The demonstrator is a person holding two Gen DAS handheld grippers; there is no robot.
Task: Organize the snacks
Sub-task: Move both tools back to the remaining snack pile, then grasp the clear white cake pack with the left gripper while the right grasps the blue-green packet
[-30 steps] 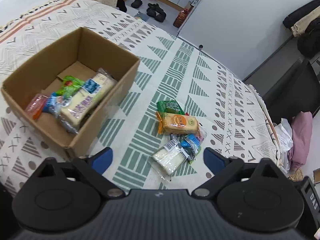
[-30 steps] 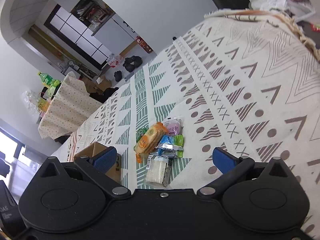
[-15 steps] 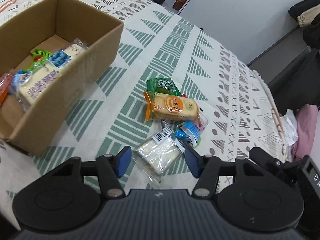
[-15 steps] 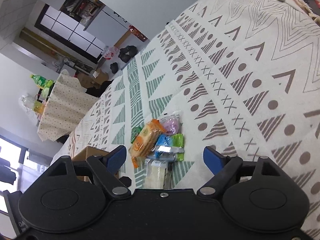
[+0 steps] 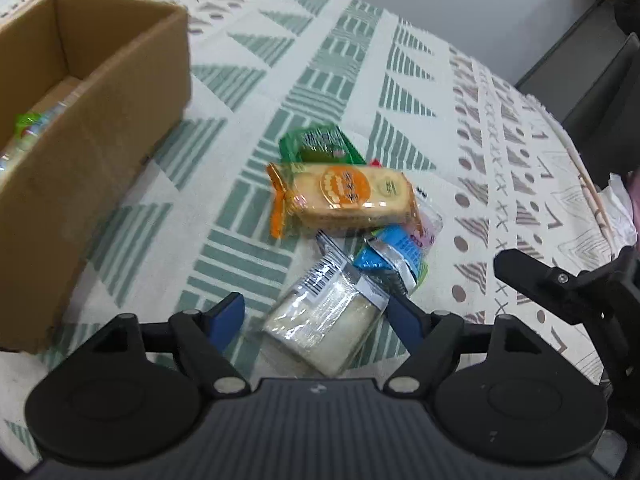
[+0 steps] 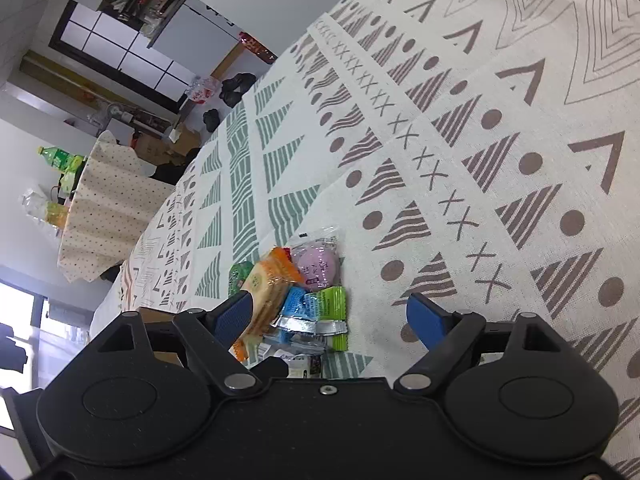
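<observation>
A pile of snacks lies on the patterned cloth: an orange cracker pack [image 5: 348,196], a dark green packet [image 5: 320,144], a blue packet [image 5: 396,248], a pink round sweet [image 5: 424,228] and a clear white packet [image 5: 324,320]. My left gripper [image 5: 316,314] hangs low over the white packet, which lies between its jaws. They are opening, and the left pad stands clear of the wrapper. My right gripper [image 6: 330,314] is open just above the blue packet [image 6: 298,304] and a lime green packet [image 6: 330,300], beside the cracker pack [image 6: 268,284]. The pink sweet [image 6: 318,266] lies beyond.
An open cardboard box [image 5: 100,128] with several snacks inside stands left of the pile. The cloth [image 6: 460,128] stretches bare to the right and far side. A black linkage of the other tool [image 5: 560,284] shows at the right. A covered round table [image 6: 108,208] and floor clutter lie beyond.
Both grippers have come down closer to the snack pile. The left jaws narrowed around the white packet, then widened again. The right jaws narrowed from their widest.
</observation>
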